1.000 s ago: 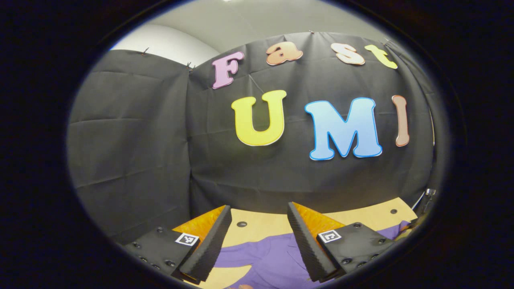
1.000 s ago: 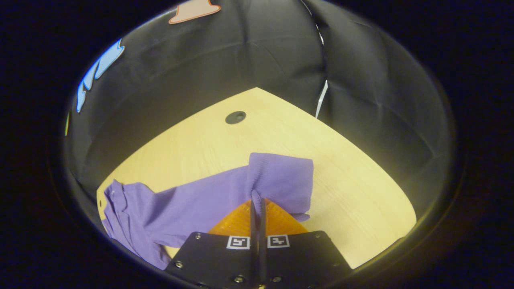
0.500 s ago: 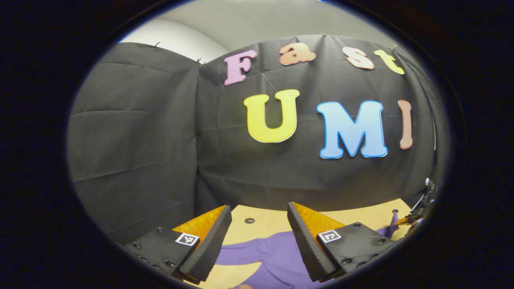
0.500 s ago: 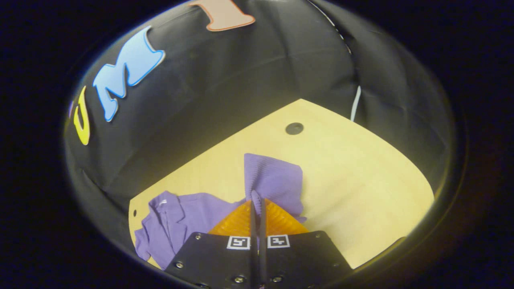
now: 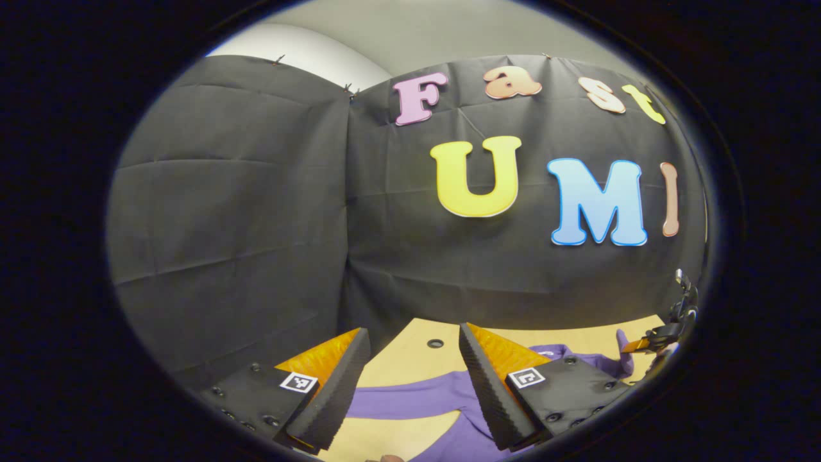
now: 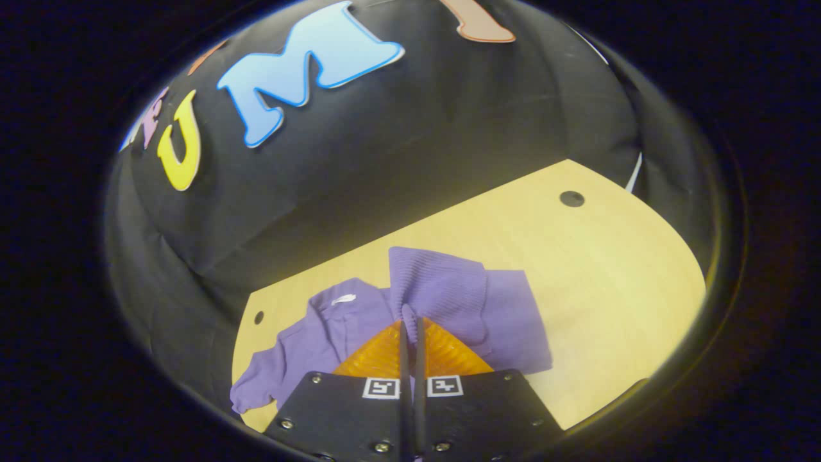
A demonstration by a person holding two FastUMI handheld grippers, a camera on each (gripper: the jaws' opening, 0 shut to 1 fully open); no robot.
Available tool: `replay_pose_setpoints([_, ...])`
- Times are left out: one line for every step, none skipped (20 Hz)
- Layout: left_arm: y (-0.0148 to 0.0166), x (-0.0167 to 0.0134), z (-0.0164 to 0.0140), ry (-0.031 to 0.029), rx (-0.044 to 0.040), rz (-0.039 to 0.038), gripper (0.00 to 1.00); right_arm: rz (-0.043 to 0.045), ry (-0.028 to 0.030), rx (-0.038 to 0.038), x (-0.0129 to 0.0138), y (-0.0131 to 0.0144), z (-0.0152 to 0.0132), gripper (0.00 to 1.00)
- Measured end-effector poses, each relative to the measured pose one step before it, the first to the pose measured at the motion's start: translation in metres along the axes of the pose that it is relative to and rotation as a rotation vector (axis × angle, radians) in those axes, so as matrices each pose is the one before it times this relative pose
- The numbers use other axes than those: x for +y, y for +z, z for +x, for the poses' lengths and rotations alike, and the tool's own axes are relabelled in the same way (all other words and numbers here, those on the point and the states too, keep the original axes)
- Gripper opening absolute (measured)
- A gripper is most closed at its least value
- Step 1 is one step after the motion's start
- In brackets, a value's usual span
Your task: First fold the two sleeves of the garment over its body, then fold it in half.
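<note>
In the left gripper view, the left gripper (image 5: 410, 375) hangs wide open and empty above the purple garment (image 5: 410, 401) spread on the wooden table (image 5: 410, 359).

In the right gripper view, the right gripper (image 6: 410, 317) pinches the sleeve (image 6: 436, 289), its fingers closed on the cloth. A good fold likely means carrying the cuff across the body, lowering it flat, then releasing.

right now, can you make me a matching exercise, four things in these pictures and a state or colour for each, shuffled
Things:
1. left gripper
2. right gripper
3. garment
4. table

States:
a. light wood, round dark holes
b. shut on the sleeve
c. purple, crumpled
d. open, holding nothing

Pairs: 1-d, 2-b, 3-c, 4-a
</note>
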State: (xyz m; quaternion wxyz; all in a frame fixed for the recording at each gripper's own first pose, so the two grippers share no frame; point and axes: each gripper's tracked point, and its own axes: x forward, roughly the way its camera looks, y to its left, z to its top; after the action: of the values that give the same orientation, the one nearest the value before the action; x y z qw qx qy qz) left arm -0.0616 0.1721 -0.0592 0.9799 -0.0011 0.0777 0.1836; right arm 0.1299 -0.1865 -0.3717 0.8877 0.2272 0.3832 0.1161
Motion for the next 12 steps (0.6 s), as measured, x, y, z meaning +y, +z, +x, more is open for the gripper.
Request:
replay_pose_setpoints([-0.00241,0.00943,0.00044,0.0056,0.00209,0.0009,0.94,-0.0122,0.01616,0.00718,0.00095,0.00074,-0.00193,0.01])
replay_pose_setpoints([-0.00193,0.0103,0.00295,0.0057,0.00267,0.00104,0.94,-0.01082,0.01699,0.00848,-0.00054,0.00111,-0.00178,0.01])
replay_pose_setpoints([-0.0016,0.01027,0.00296,0.00573,0.00113,0.00221,0.94,-0.00916,0.0121,0.00621,0.00028,-0.00021,0.00166,0.01])
replay_pose_setpoints([-0.00102,0.00937,0.00168,0.0074,0.00138,0.00213,0.94,-0.01084,0.01326,0.00839,-0.00117,0.00098,0.00088,0.02])
replay_pose_setpoints([-0.00059,0.0098,0.00303,0.00739,0.00017,0.00103,0.94,-0.0096,0.01226,0.00827,-0.00116,0.0008,0.00423,0.02])
replay_pose_setpoints([-0.0038,0.00739,0.00041,0.00617,0.0001,0.00046,0.94,-0.00943,0.0118,0.00788,0.00232,-0.00409,0.00106,0.02])
replay_pose_setpoints([-0.00495,0.00846,0.00241,0.00535,0.00036,-0.00014,0.94,-0.0083,0.0113,0.009,0.00088,0.003,-0.00382,0.02])
replay_pose_setpoints([-0.00167,0.00841,0.00371,0.00346,0.0017,0.00106,0.94,-0.00883,0.00908,0.00753,-0.00079,0.00209,-0.00125,0.02])
replay_pose_setpoints([-0.00079,0.00723,0.00405,0.0033,0.00219,0.00395,0.94,-0.00918,0.00869,0.00874,0.00057,0.0008,0.00022,0.02])
replay_pose_setpoints([-0.00195,0.00863,0.00301,0.00527,0.00197,0.00478,0.94,-0.00741,0.01206,0.00892,0.00026,0.00143,-0.00097,0.02])
replay_pose_setpoints([-0.00133,0.00826,0.0029,0.00741,0.00182,0.00341,0.94,-0.00932,0.01017,0.00948,0.00004,-0.00008,0.00028,0.02])
replay_pose_setpoints([-0.00347,0.00996,0.00269,0.00889,0.00244,0.00132,0.94,-0.01283,0.00514,0.01098,-0.00197,0.00119,-0.00008,0.05])
